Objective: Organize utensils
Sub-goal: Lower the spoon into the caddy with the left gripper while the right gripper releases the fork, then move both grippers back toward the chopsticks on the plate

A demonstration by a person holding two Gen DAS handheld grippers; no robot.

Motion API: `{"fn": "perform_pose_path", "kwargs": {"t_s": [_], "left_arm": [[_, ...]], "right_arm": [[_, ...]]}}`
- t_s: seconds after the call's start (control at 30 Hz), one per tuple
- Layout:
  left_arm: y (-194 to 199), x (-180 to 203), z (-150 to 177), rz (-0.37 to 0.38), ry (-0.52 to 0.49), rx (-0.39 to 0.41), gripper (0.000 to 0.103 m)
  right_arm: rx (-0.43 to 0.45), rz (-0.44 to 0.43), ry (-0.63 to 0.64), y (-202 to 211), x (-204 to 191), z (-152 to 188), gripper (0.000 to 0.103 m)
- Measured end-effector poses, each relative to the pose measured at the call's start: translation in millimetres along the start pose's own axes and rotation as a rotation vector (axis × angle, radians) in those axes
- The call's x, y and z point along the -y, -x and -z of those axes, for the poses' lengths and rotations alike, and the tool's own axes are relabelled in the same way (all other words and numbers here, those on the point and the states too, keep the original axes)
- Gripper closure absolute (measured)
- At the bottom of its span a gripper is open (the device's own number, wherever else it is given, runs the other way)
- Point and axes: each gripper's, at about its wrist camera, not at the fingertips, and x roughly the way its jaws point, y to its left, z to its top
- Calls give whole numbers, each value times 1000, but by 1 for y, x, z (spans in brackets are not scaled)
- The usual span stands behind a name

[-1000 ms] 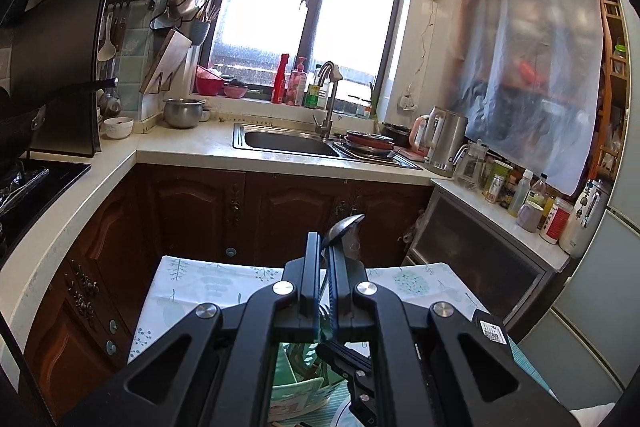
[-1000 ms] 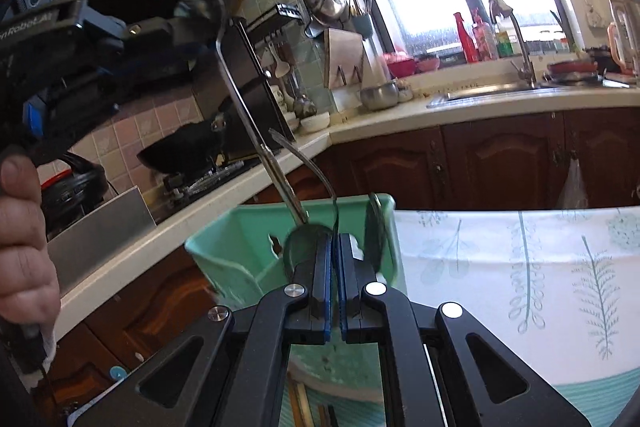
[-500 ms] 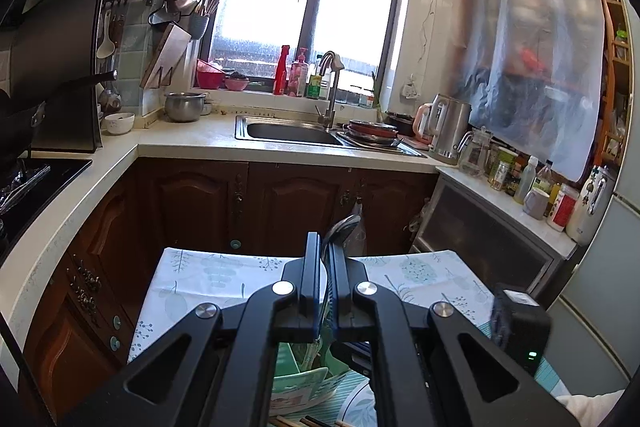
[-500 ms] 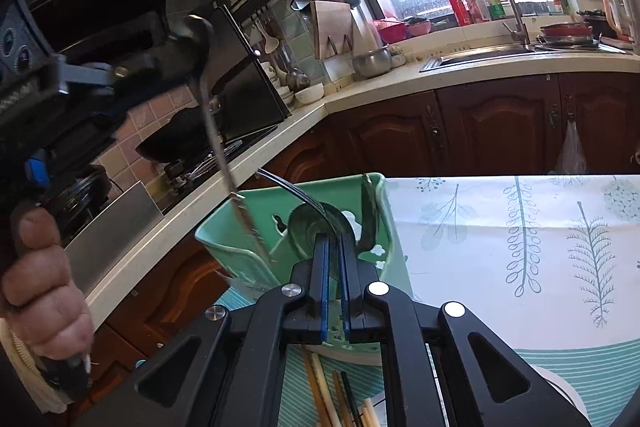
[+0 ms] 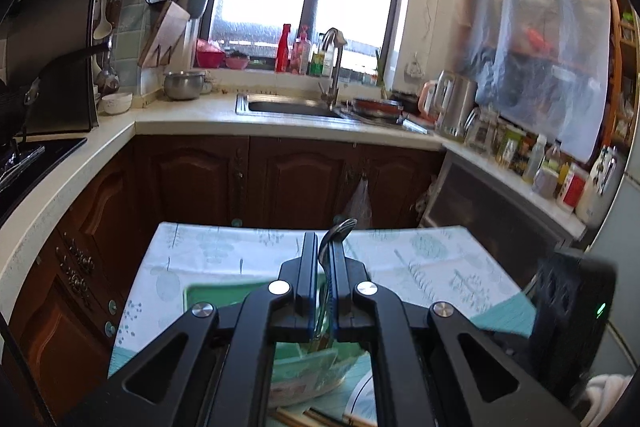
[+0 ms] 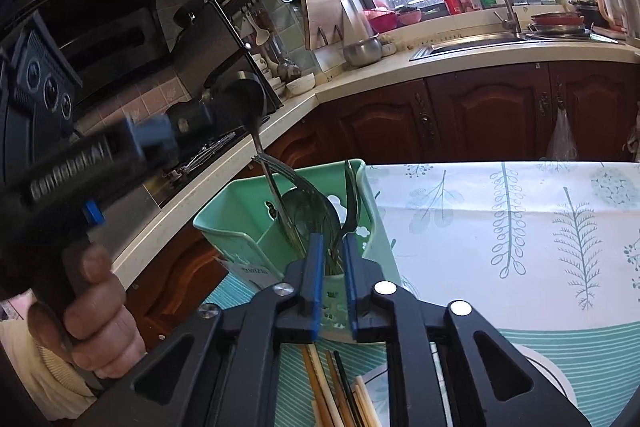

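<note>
My left gripper is shut on a metal spoon. Its bowl sticks up past the fingertips and its handle reaches down into the green utensil holder. A hand holds that gripper at the left of the right wrist view. My right gripper hovers at the holder's near rim. Its jaws are opening, and the blue pads press on nothing. A ladle-like spoon and a fork stand in the holder beyond them.
Several chopsticks lie on the striped mat under my right gripper. The holder stands on a table with a leaf-print cloth. Dark cabinets and a counter with a sink lie beyond. The right gripper's black body shows low right.
The left gripper came down, sinking the spoon's handle into the green holder. The right gripper's jaws parted, leaving the round spoon they held inside the holder.
</note>
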Motion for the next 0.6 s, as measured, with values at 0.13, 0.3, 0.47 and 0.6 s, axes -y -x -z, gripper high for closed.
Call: {"fn": "perform_pose_path", "kwargs": {"t_s": [0.13,0.3,0.47,0.6], "left_arm": [[6,-3,7,-32,15,-2,59],[15,-6,5,-67,36,-7,33],[20,-4,1,-86,37,-55,33],[28,6,-2,-108,-1,-107,30]], "right_arm": [[-17,22,-3,10,-1,2,66],[-44,35,5,27,-4,5,66],[-84,44,6,48,-6,8,66],[-132,63,22,65,-11,10,66]]}}
